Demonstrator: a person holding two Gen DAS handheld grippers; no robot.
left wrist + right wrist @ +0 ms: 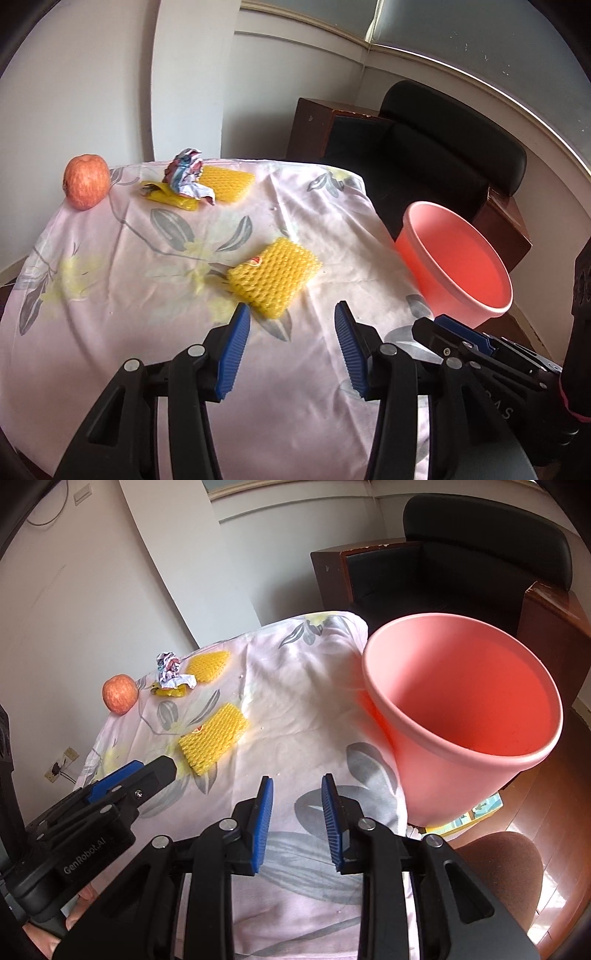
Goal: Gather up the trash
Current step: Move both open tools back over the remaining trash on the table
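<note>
Your right gripper (297, 786) hung over the floral tablecloth (303, 701) with its blue pads apart and nothing between them. The pink bin (461, 716) stood at the right edge of the table, tilted toward you, its inside bare as far as you could see. Your left gripper (147, 771) reached in from the lower left, its tip just beside the nearer yellow foam net (212, 740). Farther back lay a second foam net (208, 664), with a crumpled wrapper (171, 670) and a yellow scrap (170, 692) next to it. The apple (119, 693) sat near the far left edge. A black chair (476, 554) stood behind the table.
</note>
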